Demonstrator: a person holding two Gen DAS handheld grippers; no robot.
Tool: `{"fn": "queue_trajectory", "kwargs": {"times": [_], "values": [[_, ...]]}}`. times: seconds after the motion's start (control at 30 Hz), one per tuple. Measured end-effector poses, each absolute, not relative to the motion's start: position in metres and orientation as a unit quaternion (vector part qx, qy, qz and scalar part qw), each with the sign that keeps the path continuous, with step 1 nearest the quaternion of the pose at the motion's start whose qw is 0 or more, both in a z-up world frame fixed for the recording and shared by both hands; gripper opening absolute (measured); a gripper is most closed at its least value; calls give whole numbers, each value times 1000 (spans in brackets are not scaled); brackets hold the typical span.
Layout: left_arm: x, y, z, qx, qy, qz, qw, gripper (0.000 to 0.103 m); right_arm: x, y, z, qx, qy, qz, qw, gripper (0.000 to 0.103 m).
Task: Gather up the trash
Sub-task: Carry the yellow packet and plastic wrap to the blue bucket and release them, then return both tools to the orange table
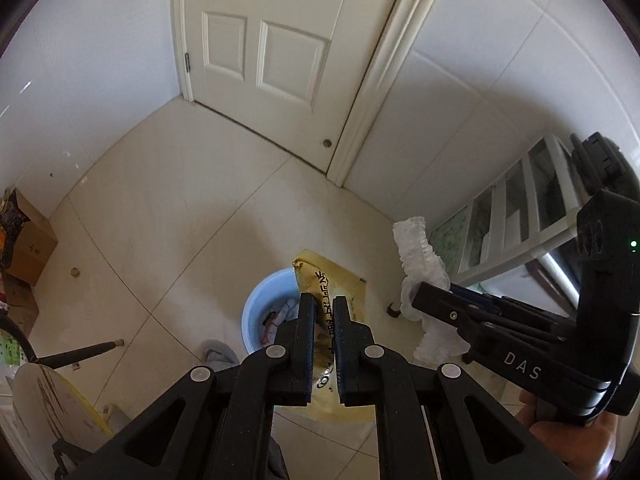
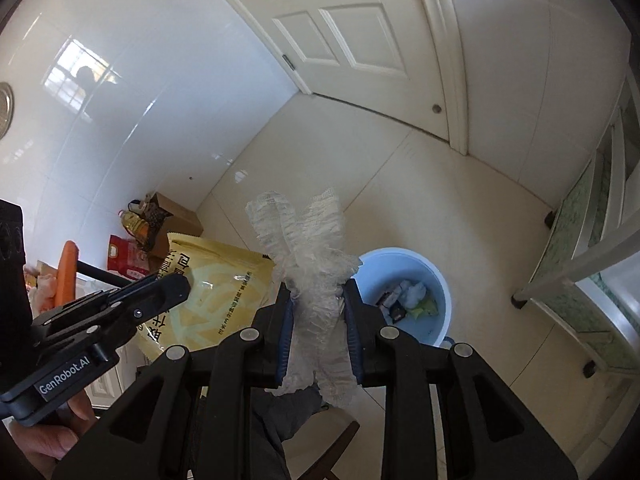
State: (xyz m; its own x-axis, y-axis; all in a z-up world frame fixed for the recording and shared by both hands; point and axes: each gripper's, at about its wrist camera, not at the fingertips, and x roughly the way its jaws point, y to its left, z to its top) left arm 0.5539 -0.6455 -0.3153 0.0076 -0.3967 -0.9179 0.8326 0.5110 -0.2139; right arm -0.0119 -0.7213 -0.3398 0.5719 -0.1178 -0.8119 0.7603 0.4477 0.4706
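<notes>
My left gripper (image 1: 323,299) is shut on a yellow snack bag (image 1: 346,280) printed with black characters, and the bag hangs over a light blue bin (image 1: 256,304) on the floor. The right gripper (image 2: 318,290) is shut on a crumpled white frilly plastic cap (image 2: 308,248). It holds the cap just left of the blue bin (image 2: 400,256), which has several wrappers and tissues inside. In the right wrist view the left gripper (image 2: 180,284) and the yellow bag (image 2: 216,280) sit at the left. The left wrist view has the right gripper (image 1: 418,300) with the cap (image 1: 420,256) at the right.
A white door (image 1: 276,40) closes the far corner. A white shelf unit (image 2: 592,264) stands along the right wall. A cardboard box (image 2: 176,216), an oil bottle and a red bag (image 2: 120,256) sit by the left wall. A round table (image 1: 48,396) and a chair leg (image 1: 80,354) are nearby.
</notes>
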Motion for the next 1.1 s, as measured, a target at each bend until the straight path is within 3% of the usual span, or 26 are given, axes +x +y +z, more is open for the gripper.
{"fn": "queue_trajectory", "kwargs": {"times": [0.1, 0.17, 0.2, 0.23, 0.27, 0.3, 0.37, 0.4, 0.47, 0.6, 1.1], "values": [[569, -678, -344, 233, 559, -439, 664, 15, -12, -729, -363, 463, 376, -292, 748, 27], [580, -696, -355, 245, 565, -432, 659, 32, -12, -734, -374, 477, 378, -290, 739, 30], [583, -698, -356, 247, 563, -428, 663, 48, -12, -735, -378, 480, 380, -291, 735, 33], [585, -699, -356, 245, 559, -425, 668, 61, -11, -734, -381, 481, 382, -290, 734, 43], [587, -701, -356, 242, 555, -421, 676, 65, -11, -735, -383, 483, 382, -288, 734, 57], [584, -702, -356, 242, 552, -415, 682, 70, -9, -734, -384, 484, 381, -289, 733, 64], [582, -707, -355, 248, 549, -399, 691, 74, -10, -733, -386, 479, 383, -303, 729, 94], [579, -709, -355, 249, 546, -396, 695, 75, -10, -733, -386, 480, 382, -306, 728, 98], [571, -709, -350, 252, 536, -388, 706, 78, -11, -732, -387, 481, 382, -312, 725, 103], [556, -691, -332, 245, 515, -379, 729, 91, -13, -726, -376, 467, 381, -337, 724, 103], [499, -590, -261, 179, 457, -398, 775, 92, -9, -677, -276, 406, 328, -336, 784, 103]]}}
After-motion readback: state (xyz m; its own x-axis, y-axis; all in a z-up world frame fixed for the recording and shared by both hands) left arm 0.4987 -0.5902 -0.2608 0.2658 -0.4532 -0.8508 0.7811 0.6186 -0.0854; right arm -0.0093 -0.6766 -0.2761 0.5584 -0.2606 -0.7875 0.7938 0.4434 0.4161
